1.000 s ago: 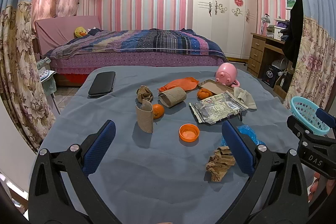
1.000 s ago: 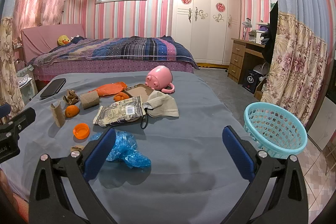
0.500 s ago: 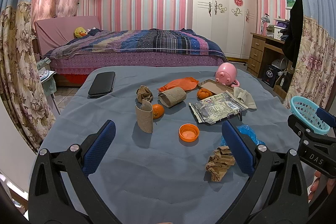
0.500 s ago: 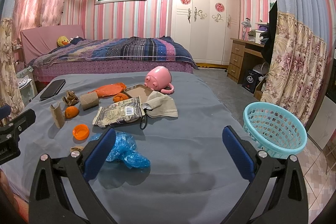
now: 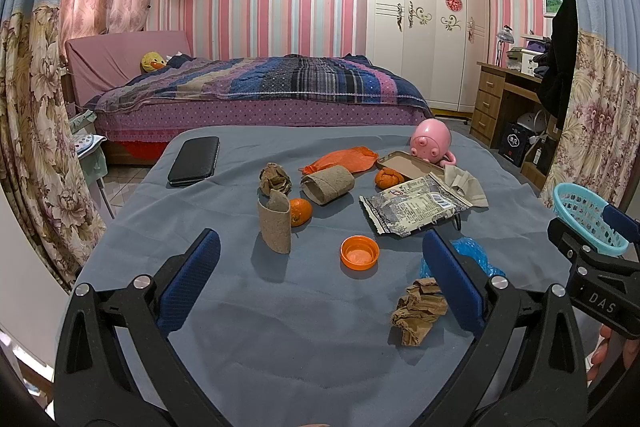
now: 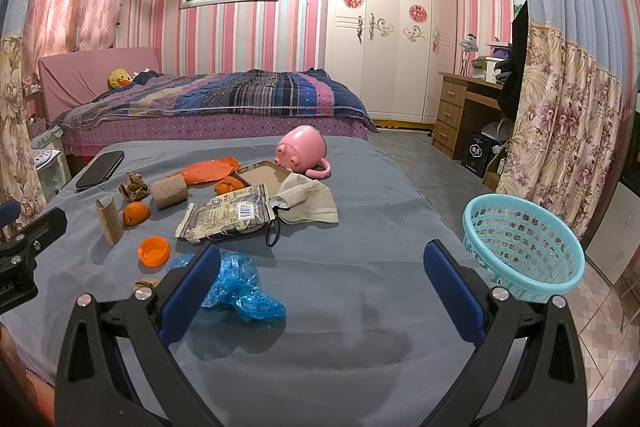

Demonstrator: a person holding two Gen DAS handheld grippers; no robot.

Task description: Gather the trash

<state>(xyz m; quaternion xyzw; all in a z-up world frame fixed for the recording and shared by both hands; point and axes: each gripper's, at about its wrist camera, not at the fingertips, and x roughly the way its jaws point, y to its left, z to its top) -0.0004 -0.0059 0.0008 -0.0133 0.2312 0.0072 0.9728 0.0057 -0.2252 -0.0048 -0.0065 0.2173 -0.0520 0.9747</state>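
Note:
Trash lies scattered on a grey-blue cloth table (image 5: 240, 327). Close to my left gripper (image 5: 320, 267), which is open and empty, are a crumpled brown paper (image 5: 418, 311), an orange cap (image 5: 359, 252) and an upright cardboard tube (image 5: 274, 221). Farther back sit a lying tube (image 5: 327, 183), a paper wad (image 5: 275, 178), a silver wrapper (image 5: 412, 209) and an orange bag (image 5: 344, 159). My right gripper (image 6: 320, 281) is open and empty, with a blue plastic bag (image 6: 240, 283) by its left finger. A turquoise basket (image 6: 520, 247) stands at the table's right edge.
Two tangerines (image 5: 300, 211) (image 5: 387, 178), a black phone (image 5: 195, 160), a pink octopus mug (image 5: 433, 145), a tin tray (image 5: 408, 165) and a beige cloth (image 6: 308, 201) also lie on the table. A bed (image 5: 260, 91) stands behind; a desk (image 5: 504, 99) at right.
The right wrist view has shifted slightly, so the objects sit a little lower and nearer. The left gripper has barely moved. Both stay open.

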